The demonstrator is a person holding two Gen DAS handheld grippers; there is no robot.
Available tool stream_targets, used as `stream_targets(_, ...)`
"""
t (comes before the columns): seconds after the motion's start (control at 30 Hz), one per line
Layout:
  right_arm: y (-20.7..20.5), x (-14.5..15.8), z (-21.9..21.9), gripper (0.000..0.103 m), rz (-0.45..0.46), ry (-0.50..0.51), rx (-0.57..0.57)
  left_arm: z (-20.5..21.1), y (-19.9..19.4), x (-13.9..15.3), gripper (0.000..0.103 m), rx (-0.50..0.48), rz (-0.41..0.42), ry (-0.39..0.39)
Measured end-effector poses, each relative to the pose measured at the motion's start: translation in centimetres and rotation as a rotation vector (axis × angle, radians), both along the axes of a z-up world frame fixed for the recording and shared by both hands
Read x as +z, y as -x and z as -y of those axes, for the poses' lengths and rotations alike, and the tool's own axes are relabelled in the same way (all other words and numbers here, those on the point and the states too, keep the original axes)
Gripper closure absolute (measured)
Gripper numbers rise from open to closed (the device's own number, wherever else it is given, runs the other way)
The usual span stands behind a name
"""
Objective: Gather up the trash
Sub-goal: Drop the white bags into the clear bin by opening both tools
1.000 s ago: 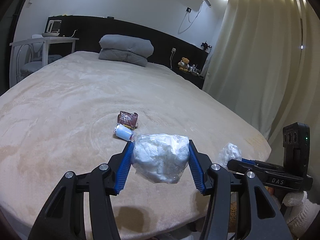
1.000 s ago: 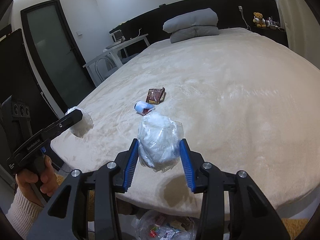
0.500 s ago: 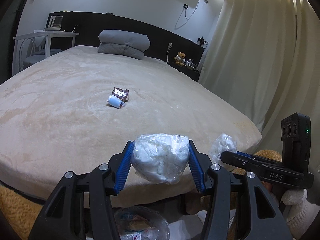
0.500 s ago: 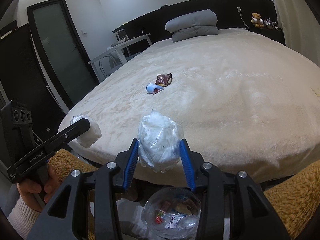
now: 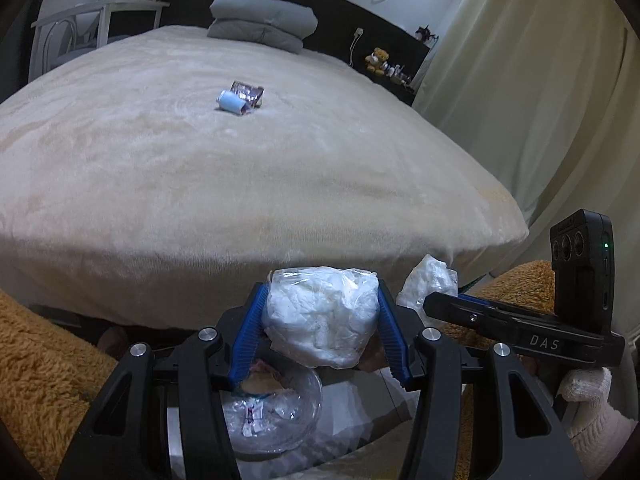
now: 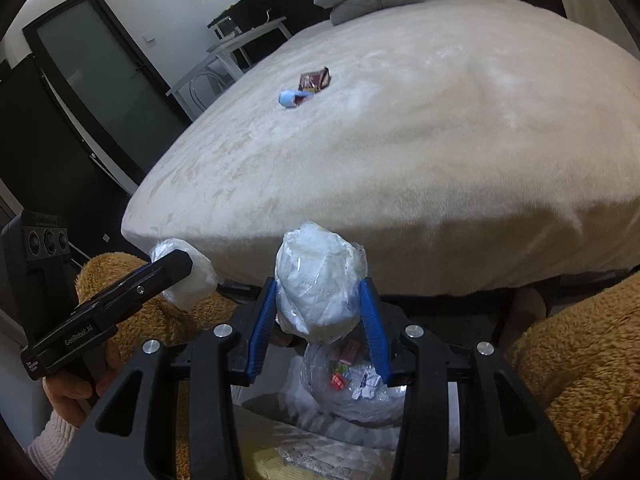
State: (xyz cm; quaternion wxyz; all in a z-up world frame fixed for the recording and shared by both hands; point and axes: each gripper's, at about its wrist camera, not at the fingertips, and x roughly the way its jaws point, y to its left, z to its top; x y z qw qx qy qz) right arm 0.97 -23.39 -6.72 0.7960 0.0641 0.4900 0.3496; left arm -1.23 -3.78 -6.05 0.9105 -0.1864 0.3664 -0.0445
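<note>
My left gripper (image 5: 320,320) is shut on a crumpled white plastic bag wad (image 5: 322,314). My right gripper (image 6: 318,304) is shut on a second white plastic bag wad (image 6: 318,280). Both hang past the foot of the bed, above a bin lined with clear plastic (image 5: 276,412) that holds wrappers; it also shows in the right wrist view (image 6: 352,384). On the bed lie a light blue roll (image 5: 231,102) and a dark red wrapper (image 5: 250,92), also in the right wrist view (image 6: 289,98) (image 6: 314,79). Each gripper shows in the other's view (image 5: 440,296) (image 6: 176,276).
The beige bed (image 5: 200,168) fills the view ahead, with grey pillows (image 5: 260,22) at its head. Brown fluffy rugs (image 5: 44,364) (image 6: 580,360) lie on both sides of the bin. A white desk (image 5: 100,12), dark door (image 6: 100,76) and curtains (image 5: 532,80) stand around.
Both grippers have drawn back from over the bed and lowered past its foot edge, each still holding its wad. The lined bin has come into view beneath them.
</note>
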Motion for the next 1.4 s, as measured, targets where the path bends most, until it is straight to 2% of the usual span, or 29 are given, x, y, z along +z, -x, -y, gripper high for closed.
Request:
stream_targets(0.2, -1.1, -2.5, 0.0, 0.061, -0.118, 0.025, 0.014, -0.4, -1.1, -3.2, 0.051, 0.012, -0.148, 0.015)
stream_targets(0.43, -2.5, -5.8, -0.9, 0.061, -0.279, 0.044, 0.033, -0.9, -2.8, -7.2, 0.051, 0.003, -0.321, 0.075)
stream_targets(0.83, -4.0, -9.7, -3.6, 0.061, -0.416, 0.128, 0.038, -1.0, -4.7, -13.4, 0.051, -0.011, -0.581, 0.167)
stream_targets(1.03, -4.4, -11.5, -4.6, 0.061, -0.470, 0.171, 0.050, -1.2, -5.1, -15.2, 0.051, -0.013, -0.664, 0.183)
stream_targets(1.4, -4.7, -13.7, -5.4, 0.061, -0.537, 0.224, 0.061, -1.2, -5.3, -16.3, 0.051, -0.028, -0.727, 0.171)
